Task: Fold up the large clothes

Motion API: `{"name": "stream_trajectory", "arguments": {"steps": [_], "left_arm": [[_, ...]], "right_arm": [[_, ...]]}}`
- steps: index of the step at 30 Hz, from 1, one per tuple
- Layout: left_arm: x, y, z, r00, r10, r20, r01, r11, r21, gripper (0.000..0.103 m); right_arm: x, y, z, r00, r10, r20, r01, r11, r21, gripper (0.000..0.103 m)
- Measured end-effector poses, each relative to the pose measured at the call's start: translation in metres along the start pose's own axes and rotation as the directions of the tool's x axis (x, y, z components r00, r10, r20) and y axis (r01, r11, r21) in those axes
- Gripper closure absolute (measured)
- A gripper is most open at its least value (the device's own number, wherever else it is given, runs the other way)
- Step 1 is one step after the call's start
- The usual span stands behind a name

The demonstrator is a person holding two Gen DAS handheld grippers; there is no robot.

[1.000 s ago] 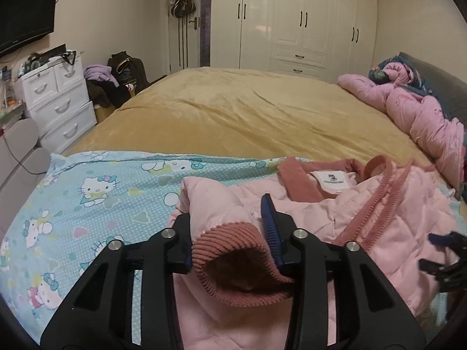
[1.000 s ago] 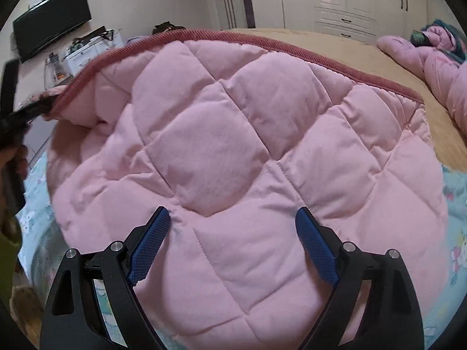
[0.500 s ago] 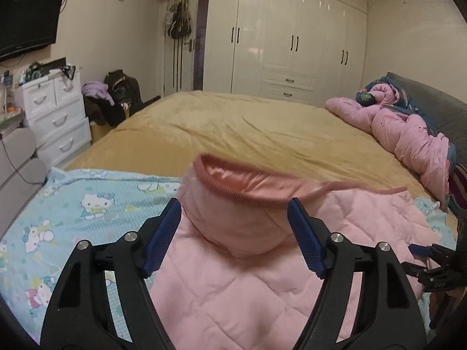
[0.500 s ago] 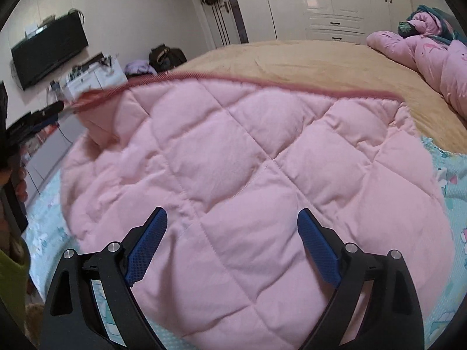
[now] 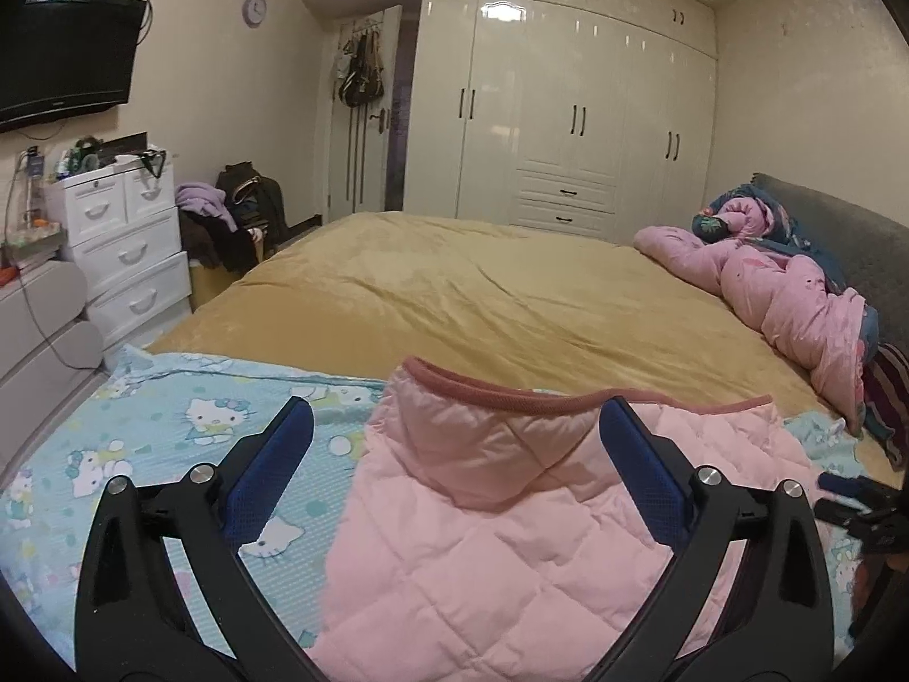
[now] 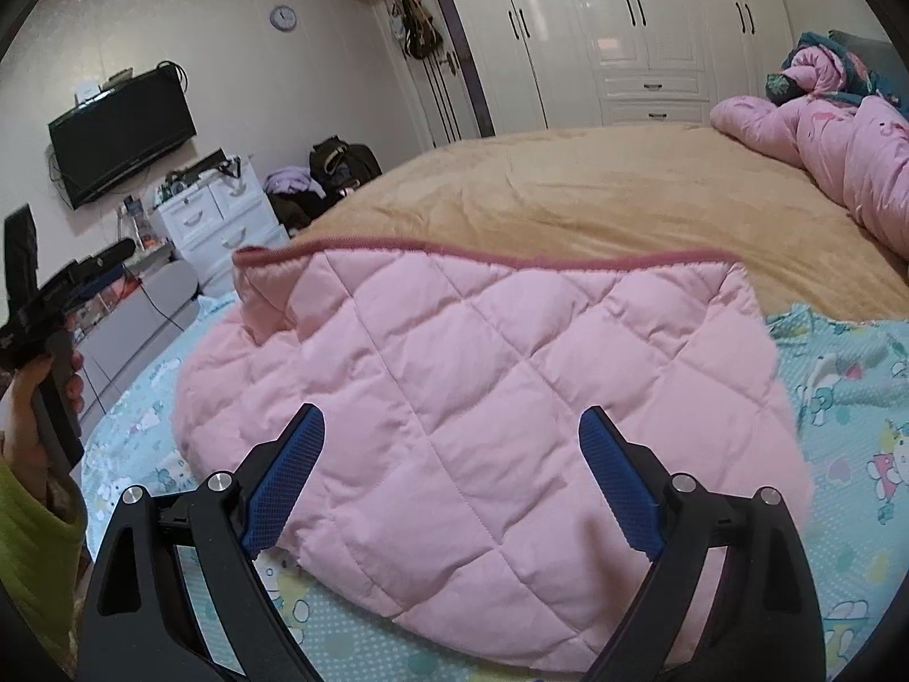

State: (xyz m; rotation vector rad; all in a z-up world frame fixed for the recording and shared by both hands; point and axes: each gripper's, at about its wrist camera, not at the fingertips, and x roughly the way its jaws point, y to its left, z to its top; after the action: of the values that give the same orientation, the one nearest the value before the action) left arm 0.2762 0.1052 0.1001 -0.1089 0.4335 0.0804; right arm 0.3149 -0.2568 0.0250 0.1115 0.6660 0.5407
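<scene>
A pink quilted jacket [image 5: 511, 534] with a darker pink ribbed hem lies folded on the blue Hello Kitty sheet [image 5: 170, 454] at the near end of the bed. My left gripper [image 5: 454, 489] is open and empty, just above the jacket's left part. My right gripper [image 6: 451, 477] is open and empty over the jacket [image 6: 483, 398]. The left gripper also shows at the left edge of the right wrist view [image 6: 62, 290], held in a hand.
A mustard blanket [image 5: 483, 307] covers the bed beyond the sheet. A pink duvet [image 5: 784, 295] is bunched by the grey headboard at right. White drawers [image 5: 125, 250], a pile of clothes and a wall TV [image 5: 62, 57] stand at left. White wardrobes line the far wall.
My left gripper let go of the ribbed cuff and opened, then pulled back and up. The jacket's raised flap dropped flat onto the sheet. My right gripper stayed open and drew back.
</scene>
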Motion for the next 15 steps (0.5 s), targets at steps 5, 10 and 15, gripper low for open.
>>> {"name": "stream_trajectory", "arguments": {"steps": [5,10,15], "left_arm": [[-0.004,0.01,-0.007,0.999,0.042,-0.021,-0.042,0.999,0.01,0.008],[0.005,0.02,-0.019,0.994,0.084,-0.067,-0.082,0.996,0.036,0.008],[0.022,0.027,-0.033,0.985,0.118,-0.123,-0.109,0.991,0.078,0.008]], "right_arm": [[-0.024,-0.012,0.003,0.999,-0.028,0.046,0.028,1.0,0.003,0.011],[-0.038,-0.038,0.007,0.993,-0.096,0.071,0.094,0.995,0.033,0.008],[-0.038,-0.067,0.008,0.981,-0.178,0.072,0.174,0.983,0.063,0.006]]}}
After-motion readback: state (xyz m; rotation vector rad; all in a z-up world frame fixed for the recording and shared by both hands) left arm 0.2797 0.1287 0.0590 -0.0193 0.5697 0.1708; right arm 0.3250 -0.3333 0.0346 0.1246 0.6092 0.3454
